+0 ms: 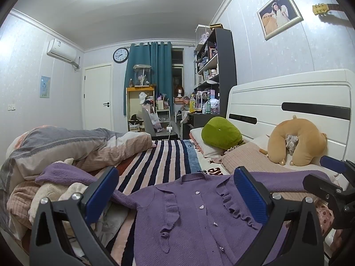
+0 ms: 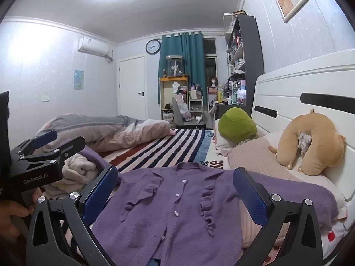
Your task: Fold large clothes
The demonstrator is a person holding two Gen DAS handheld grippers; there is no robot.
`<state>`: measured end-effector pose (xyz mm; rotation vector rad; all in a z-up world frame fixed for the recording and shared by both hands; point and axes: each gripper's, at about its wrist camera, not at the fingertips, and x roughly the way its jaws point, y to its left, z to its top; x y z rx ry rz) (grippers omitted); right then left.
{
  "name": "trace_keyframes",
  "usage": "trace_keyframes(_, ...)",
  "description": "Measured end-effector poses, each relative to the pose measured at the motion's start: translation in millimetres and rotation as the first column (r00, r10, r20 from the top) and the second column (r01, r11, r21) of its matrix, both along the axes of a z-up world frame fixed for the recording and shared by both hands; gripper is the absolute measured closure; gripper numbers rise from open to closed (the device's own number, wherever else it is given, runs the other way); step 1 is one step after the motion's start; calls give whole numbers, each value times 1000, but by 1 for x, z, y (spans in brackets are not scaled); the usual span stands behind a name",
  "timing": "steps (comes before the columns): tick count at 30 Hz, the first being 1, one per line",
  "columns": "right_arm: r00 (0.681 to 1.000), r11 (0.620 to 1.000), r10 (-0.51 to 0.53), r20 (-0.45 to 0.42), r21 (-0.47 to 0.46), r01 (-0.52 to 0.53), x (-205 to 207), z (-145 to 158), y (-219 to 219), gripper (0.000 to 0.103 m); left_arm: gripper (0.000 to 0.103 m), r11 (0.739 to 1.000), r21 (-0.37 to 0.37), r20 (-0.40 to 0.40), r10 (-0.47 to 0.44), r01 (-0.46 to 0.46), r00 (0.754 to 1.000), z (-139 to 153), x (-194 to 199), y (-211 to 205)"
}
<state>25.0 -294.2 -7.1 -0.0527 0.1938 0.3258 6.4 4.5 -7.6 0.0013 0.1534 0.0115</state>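
1. Where it lies front up on the striped blanket [image 1: 155,161], the purple cardigan [image 1: 195,217] is buttoned, sleeves spread sideways.
2. The left gripper [image 1: 177,195] hovers over it, jaws wide apart, holding nothing.
3. The right gripper [image 2: 175,192] is likewise spread and empty.
4. Near the headboard [image 2: 299,82] sit a green plush [image 2: 237,126] and a tan plush [image 2: 310,141].
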Motion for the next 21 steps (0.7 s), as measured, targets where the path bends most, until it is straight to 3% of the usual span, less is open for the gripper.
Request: trace_keyframes(21, 1000, 1000, 2, 1, 1, -2, 0, -2, 3, 0, 1, 1000, 11, 1, 14, -14, 1000, 2, -1, -1)
